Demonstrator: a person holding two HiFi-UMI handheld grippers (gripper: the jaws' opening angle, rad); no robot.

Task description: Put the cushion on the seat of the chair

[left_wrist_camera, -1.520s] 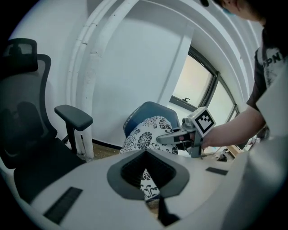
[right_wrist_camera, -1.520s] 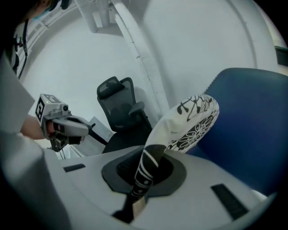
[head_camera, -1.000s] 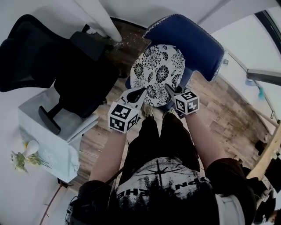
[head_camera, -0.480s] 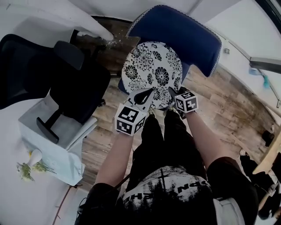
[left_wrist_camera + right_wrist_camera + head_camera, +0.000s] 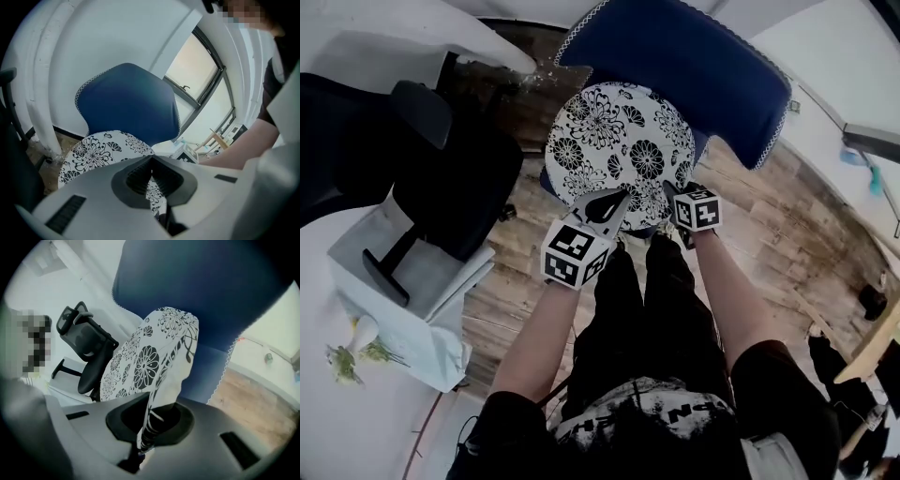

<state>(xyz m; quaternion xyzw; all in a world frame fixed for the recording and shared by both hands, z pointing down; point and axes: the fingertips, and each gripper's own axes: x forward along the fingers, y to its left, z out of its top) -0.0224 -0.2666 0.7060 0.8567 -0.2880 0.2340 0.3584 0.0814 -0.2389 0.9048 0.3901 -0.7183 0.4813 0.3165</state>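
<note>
The flowered cushion hung over the seat of the blue chair, its near rim pinched flat in the closed left tongs and right tongs; it looked soft, light and floppy, so two-cornered edge grips suited it.

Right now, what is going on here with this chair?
A person holds a round flowered cushion by its near edge, with the left gripper and the right gripper both shut on it. The cushion is over the seat of the blue chair, in front of its backrest; whether it already rests there I cannot tell.
</note>
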